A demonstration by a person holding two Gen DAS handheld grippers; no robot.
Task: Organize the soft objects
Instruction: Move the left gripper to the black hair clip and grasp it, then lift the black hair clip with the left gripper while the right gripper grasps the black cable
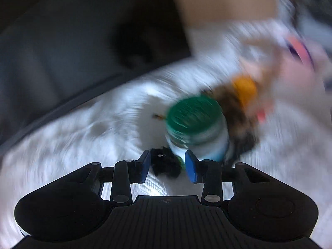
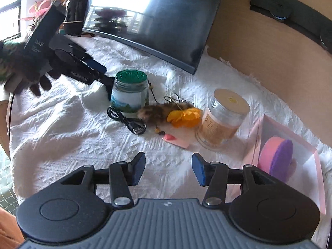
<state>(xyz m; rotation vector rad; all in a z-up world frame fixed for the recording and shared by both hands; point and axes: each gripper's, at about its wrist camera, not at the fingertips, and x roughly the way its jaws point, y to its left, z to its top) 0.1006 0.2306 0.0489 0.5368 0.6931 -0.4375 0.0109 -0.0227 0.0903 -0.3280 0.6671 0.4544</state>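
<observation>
Half the furry toy [image 1: 238,112] hides, blurred, behind the green-lidded jar [image 1: 197,128].

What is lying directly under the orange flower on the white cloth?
The orange flower rests partly on a brown furry piece and against the white cloth. Its petals cover whatever is beneath its centre, so that part cannot be seen.

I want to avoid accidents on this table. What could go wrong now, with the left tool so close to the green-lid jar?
1. The left tool, open, is right beside the green-lid jar; a sideways nudge may tip it.
2. The black cable lies at the jar's base and could snag on the tool.
3. The furry toy touches the orange flower; lifting one may drag the other.
</observation>
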